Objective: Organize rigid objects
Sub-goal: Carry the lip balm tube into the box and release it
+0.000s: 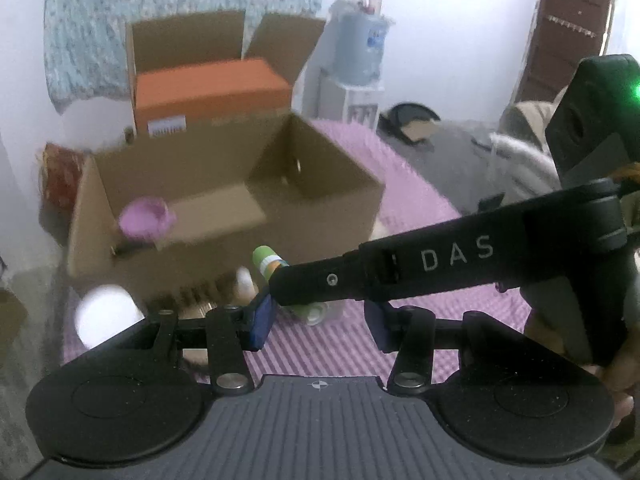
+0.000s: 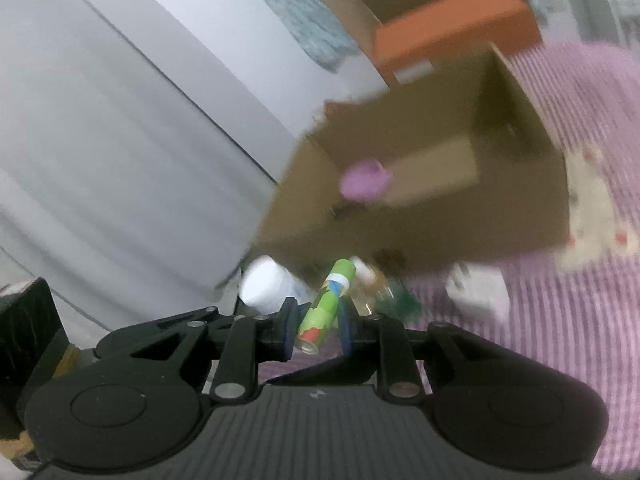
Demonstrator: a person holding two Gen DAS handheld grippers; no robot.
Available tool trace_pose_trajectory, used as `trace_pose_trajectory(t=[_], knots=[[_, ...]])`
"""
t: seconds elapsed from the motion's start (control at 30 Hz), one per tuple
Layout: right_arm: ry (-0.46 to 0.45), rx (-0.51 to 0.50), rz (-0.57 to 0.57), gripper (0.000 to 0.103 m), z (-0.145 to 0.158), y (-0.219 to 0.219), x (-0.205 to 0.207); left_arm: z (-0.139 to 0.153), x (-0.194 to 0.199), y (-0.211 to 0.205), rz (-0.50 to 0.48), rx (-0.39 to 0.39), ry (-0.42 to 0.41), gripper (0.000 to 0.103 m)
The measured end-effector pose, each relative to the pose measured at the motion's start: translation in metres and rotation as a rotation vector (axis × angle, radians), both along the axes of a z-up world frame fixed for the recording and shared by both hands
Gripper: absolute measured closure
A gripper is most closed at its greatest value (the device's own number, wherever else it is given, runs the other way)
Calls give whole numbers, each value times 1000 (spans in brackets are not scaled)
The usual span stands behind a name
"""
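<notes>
Pinching the green tube (image 2: 326,304) between its jaws, the right gripper (image 2: 314,326) held it tilted, far end toward the cardboard box (image 2: 432,200). The left gripper (image 1: 318,322) hung with jaws apart, holding nothing. A white jar (image 2: 266,286) and small bottles (image 2: 374,280) lay near the box's near wall. The slim tube could slip or catch the box rim, because the grip looked off-centre.

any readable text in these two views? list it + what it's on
"DAS": white letters on the right gripper's black body, seen from the left wrist view.
Orange box: white label with dark print, too blurred to read.
Green tube: coloured print and a white band, no legible words.
Water jug: blue-and-white sticker, unreadable.
Nothing else legible.
</notes>
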State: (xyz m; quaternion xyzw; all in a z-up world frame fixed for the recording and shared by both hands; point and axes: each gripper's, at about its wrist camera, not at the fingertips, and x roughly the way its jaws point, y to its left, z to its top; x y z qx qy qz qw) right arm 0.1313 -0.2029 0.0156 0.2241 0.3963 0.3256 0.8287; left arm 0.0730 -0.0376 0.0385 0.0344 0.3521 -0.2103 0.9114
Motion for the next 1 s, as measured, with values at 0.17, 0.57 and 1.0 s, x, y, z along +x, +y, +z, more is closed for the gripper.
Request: trace_pose_trajectory(t=[0.17, 0.57, 1.0], knots=[[-68, 1, 28, 79, 39, 11, 27, 35, 28, 4, -5, 32, -40, 55], [92, -39, 95, 79, 31, 47, 156, 19, 161, 21, 40, 54, 210, 55], [370, -88, 94, 79, -57, 69, 257, -56, 261, 19, 105, 167, 476, 55]])
